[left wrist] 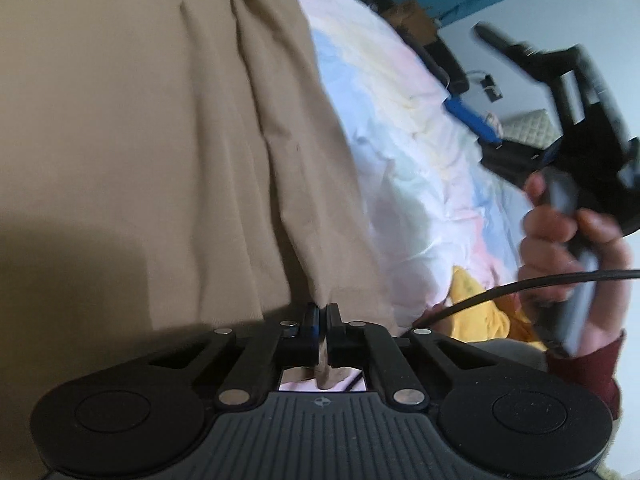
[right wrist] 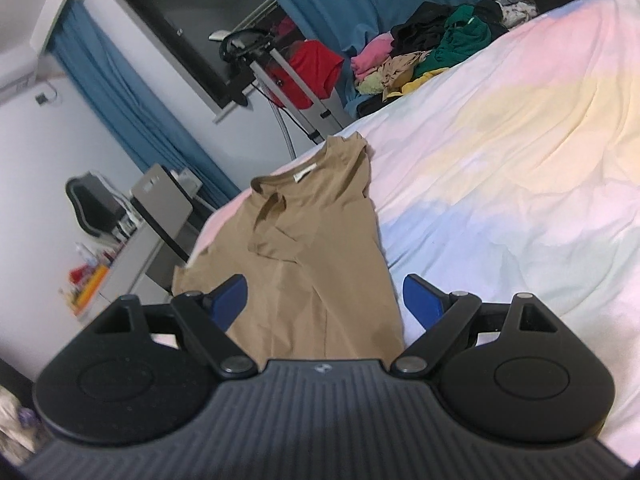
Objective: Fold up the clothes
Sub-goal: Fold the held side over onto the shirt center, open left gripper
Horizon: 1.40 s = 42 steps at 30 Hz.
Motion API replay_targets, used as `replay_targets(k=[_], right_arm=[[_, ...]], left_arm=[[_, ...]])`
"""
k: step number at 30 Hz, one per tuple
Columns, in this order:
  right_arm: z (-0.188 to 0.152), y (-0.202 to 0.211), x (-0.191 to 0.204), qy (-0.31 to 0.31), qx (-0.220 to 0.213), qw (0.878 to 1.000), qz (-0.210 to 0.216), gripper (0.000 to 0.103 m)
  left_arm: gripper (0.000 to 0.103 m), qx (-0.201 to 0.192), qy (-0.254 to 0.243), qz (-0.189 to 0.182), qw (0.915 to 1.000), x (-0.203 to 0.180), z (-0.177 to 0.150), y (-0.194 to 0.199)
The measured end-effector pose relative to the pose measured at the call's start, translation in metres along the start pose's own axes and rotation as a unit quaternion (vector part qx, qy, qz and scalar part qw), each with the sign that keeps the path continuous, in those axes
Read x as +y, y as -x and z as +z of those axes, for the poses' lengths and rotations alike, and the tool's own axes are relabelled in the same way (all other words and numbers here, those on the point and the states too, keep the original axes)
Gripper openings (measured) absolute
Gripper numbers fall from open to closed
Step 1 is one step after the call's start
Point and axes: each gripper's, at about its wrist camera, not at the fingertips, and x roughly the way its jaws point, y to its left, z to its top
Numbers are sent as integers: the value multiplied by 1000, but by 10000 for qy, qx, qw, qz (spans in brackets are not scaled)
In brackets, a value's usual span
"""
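Note:
A tan T-shirt [right wrist: 308, 240] lies spread on the pastel bed sheet [right wrist: 520, 152], collar at the far end. In the left wrist view the same shirt [left wrist: 140, 140] fills the left half of the frame. My left gripper [left wrist: 323, 316] is shut on the shirt's edge, with cloth pinched between the jaws. My right gripper [right wrist: 325, 300] is open and empty, held just above the near part of the shirt, its blue pads [right wrist: 420, 300] on either side of it. The right gripper also shows in the left wrist view [left wrist: 560, 92], raised in a hand at the right.
A pile of mixed clothes [right wrist: 432, 52] sits at the bed's far end. A red garment [right wrist: 316, 68] hangs on a stand beside it. A yellow garment [left wrist: 480, 308] lies near the hand. A desk and chair [right wrist: 100, 208] stand beyond the bed's left edge.

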Motion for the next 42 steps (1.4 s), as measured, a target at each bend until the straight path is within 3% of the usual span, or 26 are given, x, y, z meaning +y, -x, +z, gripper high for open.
replay_targets(k=[8,17,19,20,21,22,24,27,29,32,38,42], right_arm=[[-1,-1,-3,-55,22,9998,-176,86],[-4,-4,7,318,-26,9987,-395,86],[-6,-3,14,521,-65,9976,-461,86],[-7,-2,17,628,-88,9968,-494,86],[-8,-2,20,727,-113,9959,-527,86],[-8,-1,24,795,-146,9952,-559,86],[-10,1,29,902,-242,9938,-607,86],[-13,9,37,1075,-541,9901,-729,85],[-14,12,41,1217,-677,9870,-807,85],[-14,13,46,1384,-793,9833,-882,85],[-16,11,52,1527,-882,9800,-918,85],[-20,7,55,1624,-926,9778,-946,85]], left_arm=[[2,-367,89,-33,9993,-17,-1,52],[5,-238,-410,1204,9916,-1,-15,37],[14,-328,-653,1312,9887,-8,-14,41],[30,-430,-792,1397,9861,-13,-13,44],[46,-538,-930,1476,9832,-19,-13,48],[53,-660,-1064,1553,9799,-23,-14,53],[75,-904,-1305,1801,9708,-32,-12,61],[91,-1317,-1606,2363,9492,-46,-5,67],[94,-1583,-1683,2650,9362,-50,3,67],[98,-1924,-1610,2881,9242,-52,17,79],[103,-2628,-1846,3003,8982,-75,44,106],[103,-2737,-2178,3126,8831,-88,55,106]])
